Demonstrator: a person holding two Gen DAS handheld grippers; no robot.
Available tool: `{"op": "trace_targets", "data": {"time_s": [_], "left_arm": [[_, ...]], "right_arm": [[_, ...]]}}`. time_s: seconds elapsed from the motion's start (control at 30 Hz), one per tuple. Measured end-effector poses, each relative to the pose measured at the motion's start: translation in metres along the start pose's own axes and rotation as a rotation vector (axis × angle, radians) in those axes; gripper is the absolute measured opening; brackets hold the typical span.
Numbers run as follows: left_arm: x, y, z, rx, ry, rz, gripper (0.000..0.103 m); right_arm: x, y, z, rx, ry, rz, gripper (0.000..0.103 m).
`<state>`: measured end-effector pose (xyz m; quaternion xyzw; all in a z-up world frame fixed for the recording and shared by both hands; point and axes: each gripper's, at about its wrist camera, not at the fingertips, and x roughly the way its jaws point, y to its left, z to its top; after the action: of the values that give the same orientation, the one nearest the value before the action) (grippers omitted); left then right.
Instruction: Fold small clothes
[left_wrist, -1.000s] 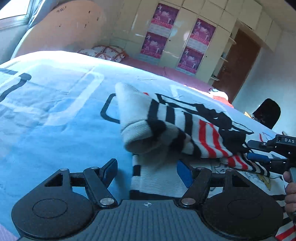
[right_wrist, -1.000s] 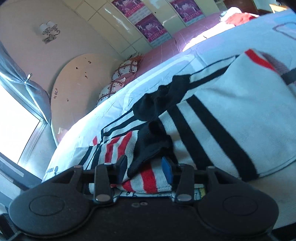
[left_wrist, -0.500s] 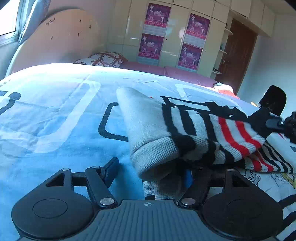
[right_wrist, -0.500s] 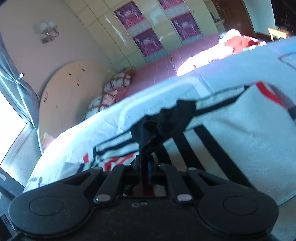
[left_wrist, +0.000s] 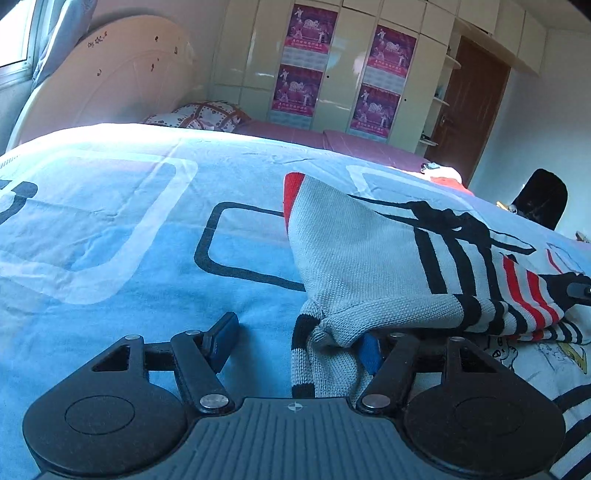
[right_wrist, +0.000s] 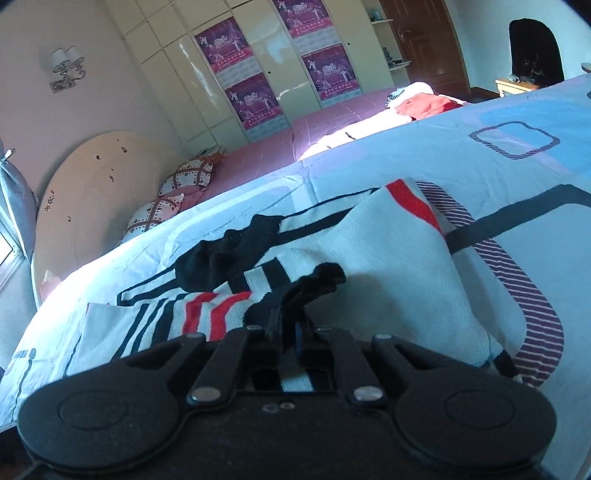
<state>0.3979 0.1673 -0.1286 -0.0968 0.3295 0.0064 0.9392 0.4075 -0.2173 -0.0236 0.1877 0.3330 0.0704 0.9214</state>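
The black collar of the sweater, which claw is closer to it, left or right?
Right. The right gripper is shut on the black collar, pinching it. The left gripper stands open at the sweater's other end, at its grey knit edge.

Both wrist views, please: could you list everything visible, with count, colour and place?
knit sweater: one, grey-white with black and red stripes, partly folded on the bedspread.
bedspread: one, light blue with white and black outlines, covering the bed.
pillows: two, red-and-white patterned, by the headboard.
headboard: one, cream, rounded, at the wall.
posters: four, purple, on the cream wardrobe doors.
door: one, brown, far right.
wall lamp: one, silver, upper left.
left hand-held gripper: open, sweater edge between its fingers.
right hand-held gripper: shut on the sweater's black cuff.
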Motion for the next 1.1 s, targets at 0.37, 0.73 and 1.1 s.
{"op": "trace_targets", "data": {"time_s": [0.37,0.73,1.1], "left_arm": [[-0.018,0.016,0.002,-0.053,0.021,-0.059,0.066],[0.005,-0.074,0.037,0.107,0.020,-0.203,0.067],[-0.002,-0.067,0.033,0.179,0.022,-0.160,0.067]], "right_arm": [[0.008,-0.004,-0.008,-0.045,0.080,-0.037,0.027],[0.005,0.051,-0.009,-0.336,0.028,0.033,0.019],[0.016,0.047,-0.022,-0.420,0.097,-0.002,0.030]]}}
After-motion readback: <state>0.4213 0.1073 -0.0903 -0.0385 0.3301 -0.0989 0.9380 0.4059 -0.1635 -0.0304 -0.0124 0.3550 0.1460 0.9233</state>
